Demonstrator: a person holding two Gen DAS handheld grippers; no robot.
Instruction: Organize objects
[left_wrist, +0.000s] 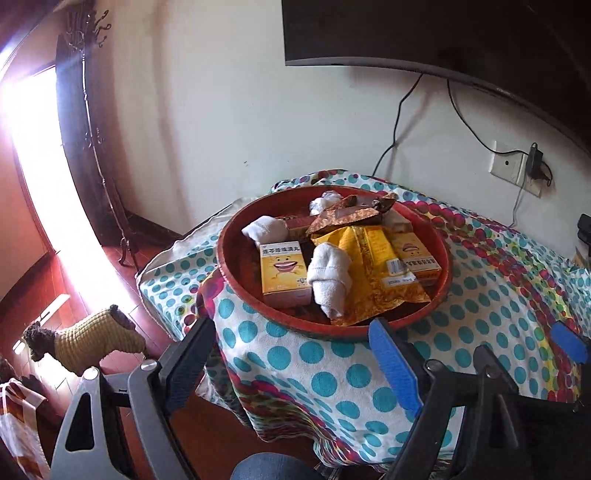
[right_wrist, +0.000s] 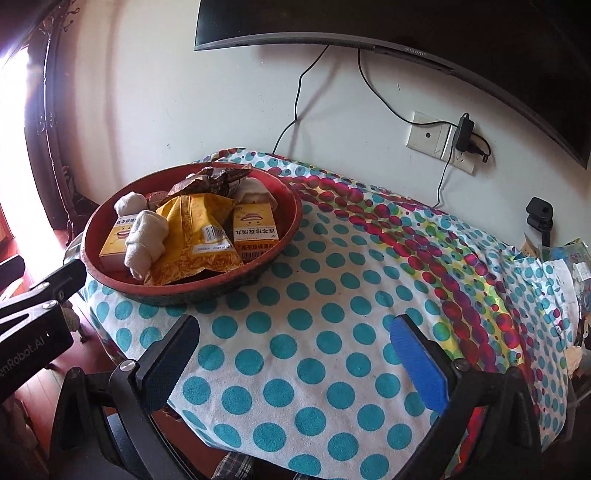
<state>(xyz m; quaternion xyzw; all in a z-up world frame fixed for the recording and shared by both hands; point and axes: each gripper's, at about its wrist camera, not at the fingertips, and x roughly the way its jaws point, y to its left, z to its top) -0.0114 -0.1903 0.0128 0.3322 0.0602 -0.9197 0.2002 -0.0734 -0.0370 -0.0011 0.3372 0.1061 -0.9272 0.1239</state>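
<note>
Red tray (left_wrist: 236, 273) ahead of left claw (left_wrist: 291, 354); claw gaping, empty

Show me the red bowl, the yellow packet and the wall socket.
Red bowl (right_wrist: 110, 275): right wrist view, near rim.
Yellow packet (right_wrist: 192, 221): right wrist view, its middle.
Wall socket (right_wrist: 428, 134): right wrist view, plate centre.

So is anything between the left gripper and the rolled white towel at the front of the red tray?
Only the red tray's raised near rim. The left gripper, jaws open and empty, hangs just short of it; the rolled towel lies on top of the pile, uncovered.
</note>
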